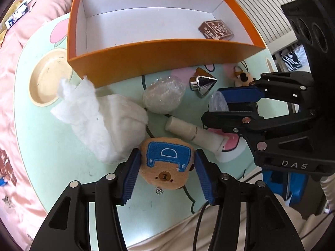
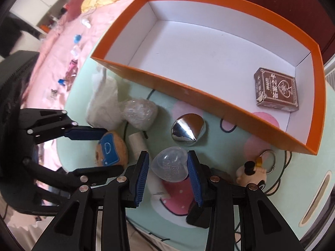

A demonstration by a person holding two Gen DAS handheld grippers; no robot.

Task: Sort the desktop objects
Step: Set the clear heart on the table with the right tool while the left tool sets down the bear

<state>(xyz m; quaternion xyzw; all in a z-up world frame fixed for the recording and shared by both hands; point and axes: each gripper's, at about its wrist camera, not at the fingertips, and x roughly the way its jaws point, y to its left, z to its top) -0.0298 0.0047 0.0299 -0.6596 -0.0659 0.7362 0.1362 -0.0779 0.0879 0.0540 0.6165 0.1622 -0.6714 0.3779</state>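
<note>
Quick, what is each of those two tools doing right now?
Left tool: closed on the bear plush.
Right tool: closed on the clear plastic heart.

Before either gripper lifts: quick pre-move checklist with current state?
1. Left gripper straddles the bear plush: ok, one pad each side.
2. Left pads touching the plush: cannot tell.
3. Right gripper straddles the clear heart case: ok.
4. Right pads gripping the case: cannot tell; they look at its edges.
5. Free floor in the orange box: ok, only the brown card box sits in its right end.
6. Neighbours clear of the lift: not ok, the cream tube and tissue lie right against the plush.
</note>
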